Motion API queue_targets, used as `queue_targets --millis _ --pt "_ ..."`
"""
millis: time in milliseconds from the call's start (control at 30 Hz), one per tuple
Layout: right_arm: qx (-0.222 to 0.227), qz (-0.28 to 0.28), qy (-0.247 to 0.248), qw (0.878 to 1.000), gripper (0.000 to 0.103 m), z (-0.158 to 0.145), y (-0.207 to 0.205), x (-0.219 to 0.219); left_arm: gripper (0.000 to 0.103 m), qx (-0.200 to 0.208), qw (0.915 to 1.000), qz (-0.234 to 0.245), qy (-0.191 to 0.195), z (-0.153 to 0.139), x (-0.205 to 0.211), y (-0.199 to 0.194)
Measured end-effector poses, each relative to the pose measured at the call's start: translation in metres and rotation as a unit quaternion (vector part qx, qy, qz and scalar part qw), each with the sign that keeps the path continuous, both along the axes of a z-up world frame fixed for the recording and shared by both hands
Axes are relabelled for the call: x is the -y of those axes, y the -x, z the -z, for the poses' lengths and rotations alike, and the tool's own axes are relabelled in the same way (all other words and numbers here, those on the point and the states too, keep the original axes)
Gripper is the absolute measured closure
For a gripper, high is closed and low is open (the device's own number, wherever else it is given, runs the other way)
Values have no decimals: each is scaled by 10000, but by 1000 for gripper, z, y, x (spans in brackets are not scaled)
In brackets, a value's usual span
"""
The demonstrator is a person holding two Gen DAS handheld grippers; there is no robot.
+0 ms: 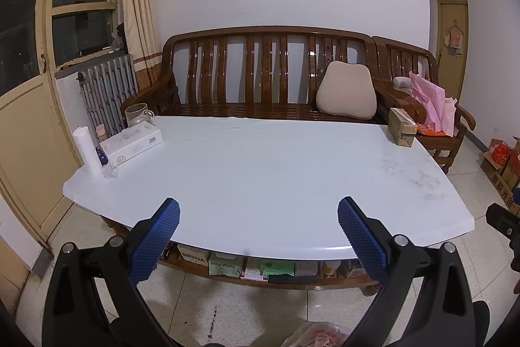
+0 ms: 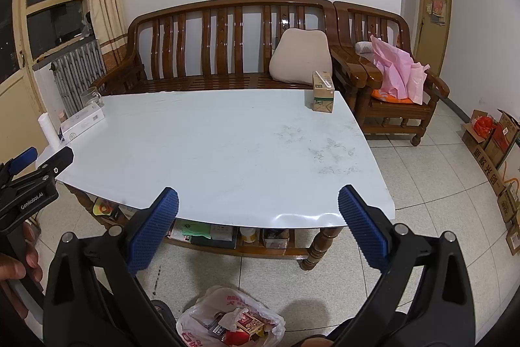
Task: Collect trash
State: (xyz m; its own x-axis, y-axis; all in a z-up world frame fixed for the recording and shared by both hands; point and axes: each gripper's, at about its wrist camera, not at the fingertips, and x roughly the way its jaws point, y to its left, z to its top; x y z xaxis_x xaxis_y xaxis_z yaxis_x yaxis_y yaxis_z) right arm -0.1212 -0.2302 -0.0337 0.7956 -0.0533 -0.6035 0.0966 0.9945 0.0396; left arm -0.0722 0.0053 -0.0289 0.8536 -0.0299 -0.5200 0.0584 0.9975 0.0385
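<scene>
A white plastic trash bag (image 2: 229,319) lies open on the floor below my right gripper, holding wrappers and a red pack; its edge shows in the left wrist view (image 1: 312,335). A tan drink carton (image 2: 322,91) with a straw stands at the far right corner of the white table (image 2: 211,145); it also shows in the left wrist view (image 1: 402,126). My left gripper (image 1: 258,225) is open and empty, before the table's near edge. My right gripper (image 2: 258,213) is open and empty, above the bag. The left gripper also shows at the left of the right wrist view (image 2: 35,171).
At the table's left end are a white box (image 1: 131,143), a paper roll (image 1: 86,148) and a glass mug (image 1: 138,114). A wooden sofa (image 1: 260,77) with a beige cushion stands behind. A pink bag (image 2: 399,70) sits on the armchair. Cardboard boxes (image 2: 490,145) line the right wall.
</scene>
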Motion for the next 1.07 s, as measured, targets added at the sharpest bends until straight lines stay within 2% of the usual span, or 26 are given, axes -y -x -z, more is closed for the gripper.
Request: queue_targets --millis 633,1067 --pt "4 49 -10 10000 7 2 2 -4 8 23 10000 3 66 -1 -2 -1" --pt "-84 74 -32 9999 7 7 0 -3 8 -110 9999 -57 48 5 -3 -5"
